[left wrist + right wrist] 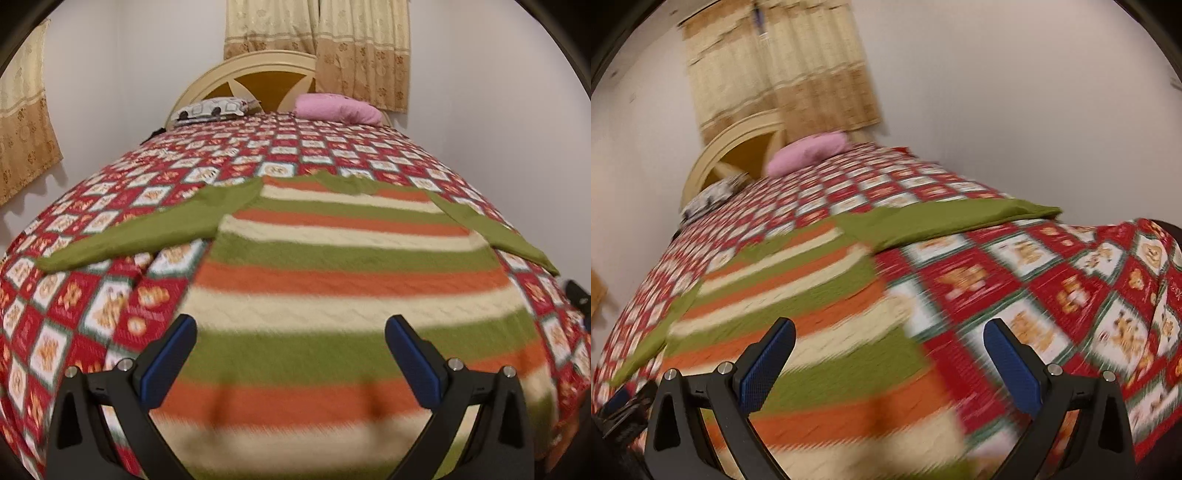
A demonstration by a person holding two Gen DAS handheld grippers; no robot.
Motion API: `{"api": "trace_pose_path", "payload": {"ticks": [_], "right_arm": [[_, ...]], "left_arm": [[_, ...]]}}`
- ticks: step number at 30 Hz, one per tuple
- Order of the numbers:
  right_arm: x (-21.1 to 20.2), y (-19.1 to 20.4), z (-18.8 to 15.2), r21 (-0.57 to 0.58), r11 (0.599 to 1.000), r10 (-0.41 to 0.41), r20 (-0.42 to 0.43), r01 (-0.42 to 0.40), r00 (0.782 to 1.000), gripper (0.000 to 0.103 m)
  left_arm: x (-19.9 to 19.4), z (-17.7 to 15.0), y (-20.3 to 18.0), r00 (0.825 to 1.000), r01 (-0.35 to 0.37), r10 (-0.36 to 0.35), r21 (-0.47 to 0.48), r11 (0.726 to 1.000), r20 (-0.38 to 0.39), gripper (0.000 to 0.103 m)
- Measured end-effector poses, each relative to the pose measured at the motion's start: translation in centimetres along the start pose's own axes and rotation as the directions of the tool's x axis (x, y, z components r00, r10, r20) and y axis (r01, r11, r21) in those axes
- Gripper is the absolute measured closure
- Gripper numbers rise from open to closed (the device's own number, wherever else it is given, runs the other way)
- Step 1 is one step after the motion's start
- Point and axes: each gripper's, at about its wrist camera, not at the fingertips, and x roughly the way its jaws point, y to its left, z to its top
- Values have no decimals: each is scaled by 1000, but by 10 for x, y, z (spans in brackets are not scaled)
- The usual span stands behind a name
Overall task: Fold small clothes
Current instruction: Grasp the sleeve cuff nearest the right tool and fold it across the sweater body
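A knitted sweater with wide green, orange and cream stripes and plain olive-green sleeves (343, 258) lies spread flat, both sleeves stretched out to the sides, on a bed covered by a red and white checked quilt printed with small orange figures (55, 317). The left tool (290, 330), black with blue pads, hangs just above the sweater's lower body with its two fingers spread wide and nothing between them; the striped knit fills the space ahead of it and below it, one green sleeve (147, 229) runs out ahead to its left and the other ahead to its right. The right tool (888, 334), of the same make, is likewise spread wide and empty, and it sits over the sweater's side edge, so that striped knit (798, 306) lies under its left finger and bare quilt (1071, 280) under its right; a green sleeve (945, 218) stretches across ahead of it. Far beyond both tools, at the head of the bed, a pink pillow (338, 107) and a grey and white patterned pillow (212, 109) rest against a cream wooden headboard (255, 62), with beige patterned curtains (358, 48) hanging on the wall behind. Both views are blurred.
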Motion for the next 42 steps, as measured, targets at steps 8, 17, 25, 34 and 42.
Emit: {"api": "trace_pose_path", "payload": {"ticks": [8, 17, 25, 34, 42], "right_arm": [[90, -138, 89, 300, 950, -59, -90, 83, 994, 29], [194, -271, 137, 656, 743, 7, -208, 134, 978, 38], [252, -284, 146, 648, 742, -27, -231, 175, 973, 60], [237, -284, 170, 637, 771, 113, -106, -20, 988, 93], [189, -187, 205, 445, 888, 169, -82, -116, 982, 94]], "left_arm": [[68, 39, 49, 993, -114, 114, -75, 991, -9, 0], [123, 34, 80, 985, -100, 69, -196, 976, -158, 0], [130, 31, 82, 978, -117, 71, -239, 964, -195, 0], [133, 32, 85, 977, -118, 70, -234, 965, -201, 0], [134, 33, 87, 979, -109, 61, -242, 964, -197, 0]]}}
